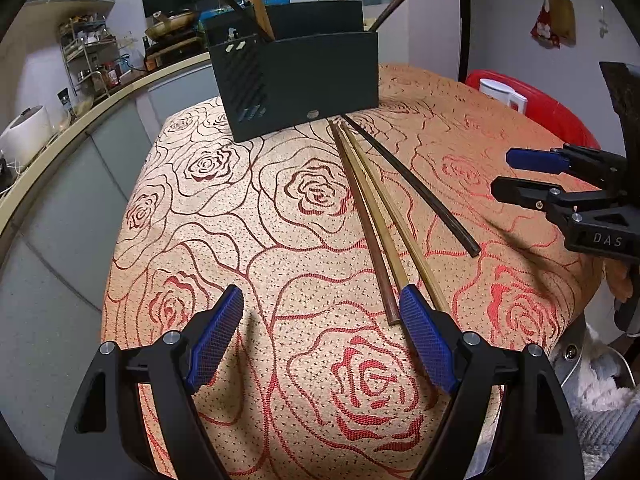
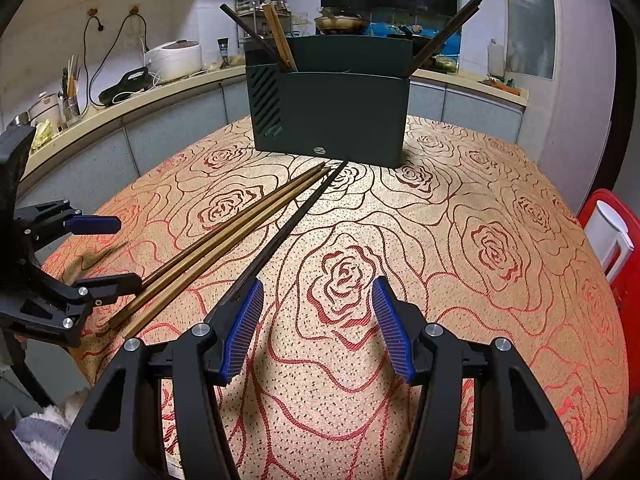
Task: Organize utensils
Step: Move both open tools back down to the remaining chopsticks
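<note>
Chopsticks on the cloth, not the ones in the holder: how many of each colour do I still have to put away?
Near-black chopstick: 1
Reddish-brown chopstick: 1
Light tan chopsticks: 2
Total on the tablecloth: 4, all lying in front of the dark holder, none gripped.

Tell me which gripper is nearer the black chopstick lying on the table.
Right. The right gripper hovers open with its left finger right by the near end of the black chopstick. The left gripper sits open farther off, beyond the three brown chopsticks.
</note>
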Tool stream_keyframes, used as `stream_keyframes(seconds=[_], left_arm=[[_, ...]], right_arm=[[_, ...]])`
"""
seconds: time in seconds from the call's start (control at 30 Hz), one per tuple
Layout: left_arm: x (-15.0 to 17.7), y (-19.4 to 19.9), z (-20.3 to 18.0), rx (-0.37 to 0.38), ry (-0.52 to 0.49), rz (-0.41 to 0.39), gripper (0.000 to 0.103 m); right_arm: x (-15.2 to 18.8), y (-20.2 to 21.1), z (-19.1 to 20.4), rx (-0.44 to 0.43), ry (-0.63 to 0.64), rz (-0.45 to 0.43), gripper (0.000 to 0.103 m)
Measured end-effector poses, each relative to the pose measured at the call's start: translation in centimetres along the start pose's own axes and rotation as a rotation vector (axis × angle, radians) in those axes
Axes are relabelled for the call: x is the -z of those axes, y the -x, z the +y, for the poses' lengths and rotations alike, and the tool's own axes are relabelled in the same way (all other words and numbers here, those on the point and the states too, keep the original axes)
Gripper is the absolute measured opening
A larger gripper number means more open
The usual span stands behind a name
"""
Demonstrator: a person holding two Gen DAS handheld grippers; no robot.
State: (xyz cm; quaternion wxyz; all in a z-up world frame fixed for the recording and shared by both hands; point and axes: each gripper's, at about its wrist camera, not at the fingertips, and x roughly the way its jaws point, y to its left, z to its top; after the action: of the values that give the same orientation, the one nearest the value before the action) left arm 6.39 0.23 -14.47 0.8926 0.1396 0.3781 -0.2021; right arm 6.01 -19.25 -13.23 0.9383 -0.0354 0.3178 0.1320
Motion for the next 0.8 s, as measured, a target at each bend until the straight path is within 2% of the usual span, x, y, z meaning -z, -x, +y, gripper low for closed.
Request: stream_keyframes(seconds=[0.23, 0.47, 0.57, 0.8], left_arm=[[0.0, -0.7, 0.3, -0.019, 0.009, 0.026, 0.078], [0.0, -0.5, 1.6, -0.008, 0.069, 0.007, 0.077], [0.2, -0.7, 1.6, 0.015, 0.081, 0.006, 0.069], [0.4, -0.8, 1.4, 0.032, 0.082, -0.003, 0.062]], right_arm=[[0.2, -0.1, 0.8, -0.022, 0.015, 0.013, 0.055], [0.8, -0.5, 2.5, -0.078, 0.04, 0.034, 0.055], [1.0, -0.6, 3.5, -0.1, 0.054, 0.039, 0.055], [1.4, -1.3, 4.6, -0.071, 0.088, 0.046, 0.05]])
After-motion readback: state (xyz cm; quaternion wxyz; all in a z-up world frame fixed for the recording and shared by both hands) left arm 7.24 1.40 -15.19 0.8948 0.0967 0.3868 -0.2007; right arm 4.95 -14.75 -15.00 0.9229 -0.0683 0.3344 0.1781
